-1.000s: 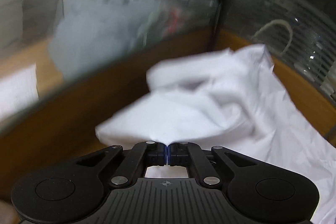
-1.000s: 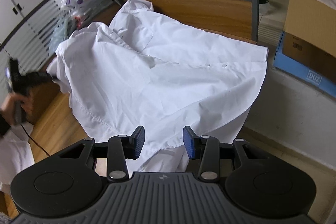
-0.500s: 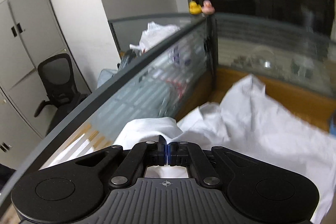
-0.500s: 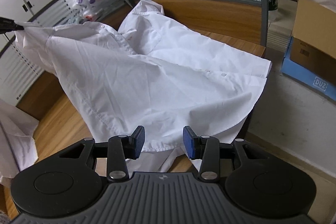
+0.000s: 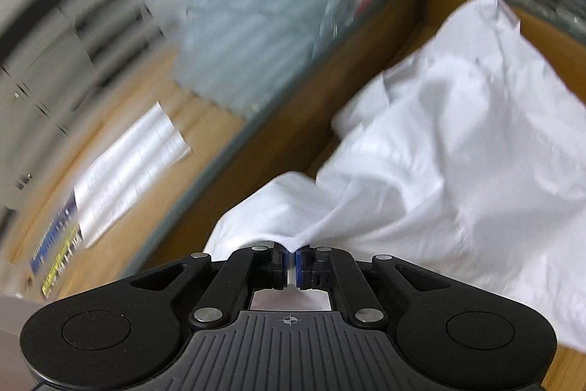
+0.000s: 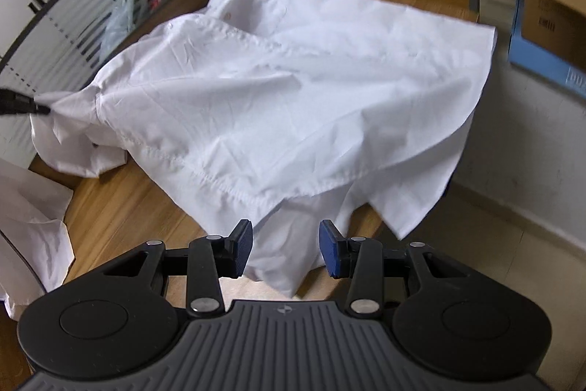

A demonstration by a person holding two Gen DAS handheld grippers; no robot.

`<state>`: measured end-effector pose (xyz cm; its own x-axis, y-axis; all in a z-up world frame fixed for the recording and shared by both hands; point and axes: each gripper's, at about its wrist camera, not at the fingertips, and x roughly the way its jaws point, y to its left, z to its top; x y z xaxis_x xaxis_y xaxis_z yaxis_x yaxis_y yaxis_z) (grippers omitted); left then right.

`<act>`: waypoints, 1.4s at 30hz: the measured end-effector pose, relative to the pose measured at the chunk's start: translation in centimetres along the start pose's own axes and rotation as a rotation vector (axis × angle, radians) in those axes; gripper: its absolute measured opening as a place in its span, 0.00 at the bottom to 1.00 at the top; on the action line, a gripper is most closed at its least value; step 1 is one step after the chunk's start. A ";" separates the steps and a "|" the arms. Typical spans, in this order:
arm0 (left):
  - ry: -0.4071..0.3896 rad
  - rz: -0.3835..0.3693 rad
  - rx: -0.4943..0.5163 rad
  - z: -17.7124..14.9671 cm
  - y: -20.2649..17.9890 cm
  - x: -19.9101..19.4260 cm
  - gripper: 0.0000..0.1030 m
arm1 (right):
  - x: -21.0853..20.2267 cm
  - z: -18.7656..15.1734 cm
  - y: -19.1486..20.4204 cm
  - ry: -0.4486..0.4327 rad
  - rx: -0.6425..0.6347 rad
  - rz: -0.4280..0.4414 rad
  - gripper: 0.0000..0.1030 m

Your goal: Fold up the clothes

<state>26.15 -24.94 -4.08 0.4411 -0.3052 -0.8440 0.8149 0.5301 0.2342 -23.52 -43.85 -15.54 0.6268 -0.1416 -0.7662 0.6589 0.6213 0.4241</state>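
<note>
Right wrist view gives me the widest look; the wooden worktop (image 6: 121, 207) fills it, fenced at the back by a curved glass partition (image 6: 73, 35), with a cardboard box (image 6: 549, 6) off to the right beyond the edge; the white shirt (image 6: 293, 90) lies spread across most of the worktop, its hem spilling over the near right corner; I judge it is laid out flat like this so the sleeves and sides can be folded in turn.

My left gripper (image 5: 291, 257) has its fingers pinched on a fold of the shirt's cloth, the pair just starting to part with the cloth between them; from the right wrist view its dark tip (image 6: 22, 105) shows at the far left, drawing that side of the shirt out taut, I think to straighten a bunched sleeve before folding.

My right gripper (image 6: 285, 250) hovers over the near hem with its fingers apart and nothing held; cloth lies below the gap but is not clamped; I read it as poised to take the hem.

The shirt looks thin and crisp, creased all over, with a stitched seam across it and small buttons; the collar end lies towards the partition; the left side is crumpled into a heap; no fold is made yet.
</note>
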 end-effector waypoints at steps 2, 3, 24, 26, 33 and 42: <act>0.000 -0.004 0.009 -1.0 0.2 0.3 0.17 | 0.8 -0.4 1.0 0.008 0.004 -0.011 0.44; -0.005 -0.004 0.012 -1.5 0.3 0.0 0.22 | 1.3 -0.5 1.6 0.015 0.004 -0.024 0.44; -0.181 -0.088 0.373 -4.0 -6.1 1.4 0.77 | 3.6 -4.8 6.2 0.075 0.166 -0.100 0.44; -0.175 -0.075 0.371 -3.9 -6.3 2.5 0.77 | 4.1 -4.7 6.6 0.062 0.184 -0.113 0.44; -0.154 -0.078 0.312 -3.1 -6.0 5.1 0.77 | 6.7 -3.9 5.5 0.019 0.408 -0.229 0.37; -0.186 -0.291 0.027 -2.9 -6.1 0.4 0.77 | 5.6 -4.7 4.3 0.000 0.412 -0.243 0.03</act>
<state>20.28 -26.02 -7.24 0.2482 -0.5809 -0.7752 0.9252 0.3794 0.0119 -19.17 -38.39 -20.24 0.4341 -0.2448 -0.8670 0.8964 0.2127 0.3888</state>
